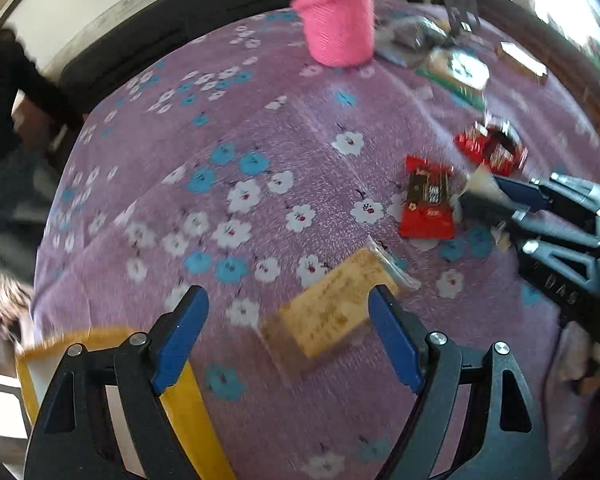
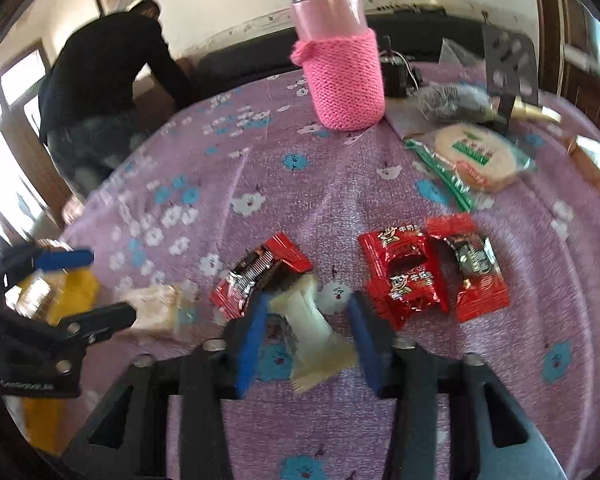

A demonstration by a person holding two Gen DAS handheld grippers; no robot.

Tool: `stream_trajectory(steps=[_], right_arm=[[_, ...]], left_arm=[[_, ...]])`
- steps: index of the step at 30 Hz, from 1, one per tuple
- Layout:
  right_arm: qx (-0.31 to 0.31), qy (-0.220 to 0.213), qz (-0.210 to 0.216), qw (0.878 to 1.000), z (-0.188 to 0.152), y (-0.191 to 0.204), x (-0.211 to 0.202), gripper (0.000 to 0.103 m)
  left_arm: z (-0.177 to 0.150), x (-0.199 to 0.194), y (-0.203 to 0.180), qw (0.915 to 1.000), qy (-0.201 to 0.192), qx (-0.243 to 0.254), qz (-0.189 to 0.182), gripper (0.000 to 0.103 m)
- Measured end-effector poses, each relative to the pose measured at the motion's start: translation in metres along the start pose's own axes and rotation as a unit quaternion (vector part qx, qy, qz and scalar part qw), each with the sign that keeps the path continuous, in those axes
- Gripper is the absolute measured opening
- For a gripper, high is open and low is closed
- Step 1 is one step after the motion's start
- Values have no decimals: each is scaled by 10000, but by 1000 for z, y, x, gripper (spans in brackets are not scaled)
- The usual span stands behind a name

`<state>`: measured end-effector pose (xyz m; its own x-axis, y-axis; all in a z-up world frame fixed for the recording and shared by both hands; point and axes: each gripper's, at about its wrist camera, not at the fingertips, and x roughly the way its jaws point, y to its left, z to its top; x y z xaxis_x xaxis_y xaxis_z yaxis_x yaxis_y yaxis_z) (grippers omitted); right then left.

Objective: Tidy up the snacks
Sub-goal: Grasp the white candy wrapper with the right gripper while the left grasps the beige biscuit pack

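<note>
My left gripper [image 1: 288, 312] is open above a tan cracker packet [image 1: 332, 312] lying on the purple flowered cloth [image 1: 260, 128], the packet between the blue pads without touch. My right gripper [image 2: 308, 316] is open around a white wrapped snack [image 2: 312, 332], which lies between its fingers; it also shows in the left wrist view [image 1: 480, 180] at the right gripper's tips. A red snack packet [image 2: 260, 276] lies just left of it, also seen in the left wrist view [image 1: 426, 204]. Two more red packets [image 2: 404, 276] [image 2: 476, 276] lie to the right.
A bottle in a pink knitted sleeve [image 2: 344, 76] stands at the back. A round flatbread pack [image 2: 476, 156] and grey bags [image 2: 452, 100] lie at the back right. A yellow container [image 1: 180, 408] sits at the near left edge. A person in black [image 2: 104, 80] bends beyond the table.
</note>
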<state>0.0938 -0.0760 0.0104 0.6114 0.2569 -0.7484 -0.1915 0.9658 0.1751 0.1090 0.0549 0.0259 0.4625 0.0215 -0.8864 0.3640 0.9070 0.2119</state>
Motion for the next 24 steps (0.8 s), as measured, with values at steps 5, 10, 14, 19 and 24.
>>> stream_trajectory(steps=[5, 10, 14, 19, 24], right_arm=[[3, 18, 64, 10000, -1, 2, -1, 22], [106, 65, 252, 9996, -4, -1, -4, 22], [189, 86, 401, 9990, -7, -5, -8, 22], [285, 77, 462, 9985, -9, -8, -10, 22], [330, 84, 504, 9982, -9, -11, -13, 22]], left_arm=[[0, 0, -8, 9986, -249, 460, -49, 83], [-6, 5, -9, 9969, 92, 543, -553, 83], [-9, 0, -16, 9964, -16, 778, -350, 83], [-4, 9, -11, 9962, 171, 343, -787, 51], [-14, 0, -15, 9956, 138, 190, -912, 31]])
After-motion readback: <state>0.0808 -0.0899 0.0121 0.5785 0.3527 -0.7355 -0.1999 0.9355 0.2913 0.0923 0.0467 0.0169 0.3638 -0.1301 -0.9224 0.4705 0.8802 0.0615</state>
